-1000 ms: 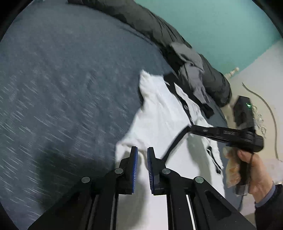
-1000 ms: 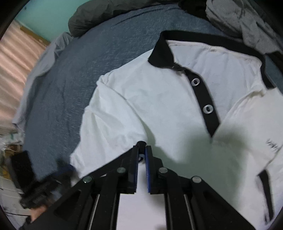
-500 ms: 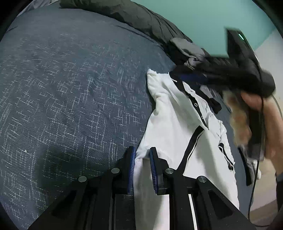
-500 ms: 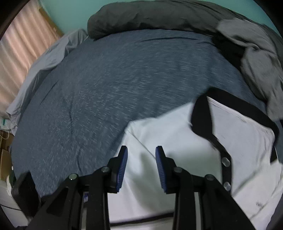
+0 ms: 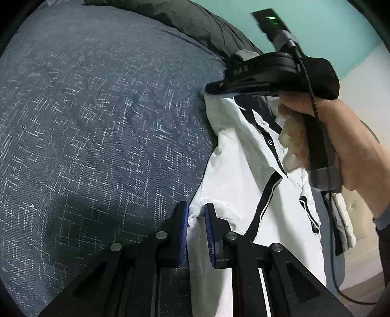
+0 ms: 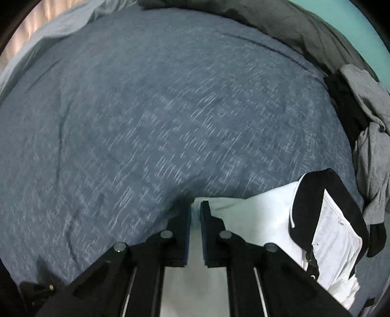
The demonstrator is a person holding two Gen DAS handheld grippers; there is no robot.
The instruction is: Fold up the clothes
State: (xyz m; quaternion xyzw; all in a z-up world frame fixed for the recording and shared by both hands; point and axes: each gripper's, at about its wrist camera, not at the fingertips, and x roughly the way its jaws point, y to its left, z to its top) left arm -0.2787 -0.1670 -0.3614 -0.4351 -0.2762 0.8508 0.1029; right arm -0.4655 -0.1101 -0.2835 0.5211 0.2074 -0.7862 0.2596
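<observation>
A white polo shirt (image 5: 241,170) with black collar and placket hangs lifted over the blue-grey bed (image 5: 97,109). My left gripper (image 5: 196,219) is shut on a fold of the shirt's left edge near the lower part. My right gripper (image 6: 195,209) is shut on the shirt's shoulder edge (image 6: 243,209); its black collar (image 6: 314,192) shows to the right. In the left wrist view the right gripper (image 5: 212,89) holds the shirt's upper corner, with the hand around its handle.
A dark grey duvet (image 5: 195,22) lies along the bed's far side under a teal wall. Grey and black clothes (image 6: 365,136) are heaped at the bed's right edge. Pale bedding (image 6: 56,22) lies at the far left.
My right gripper moved to the shirt's shoulder edge and shut on it. Both grippers have raised the shirt's left side off the bed. The shirt now hangs narrower.
</observation>
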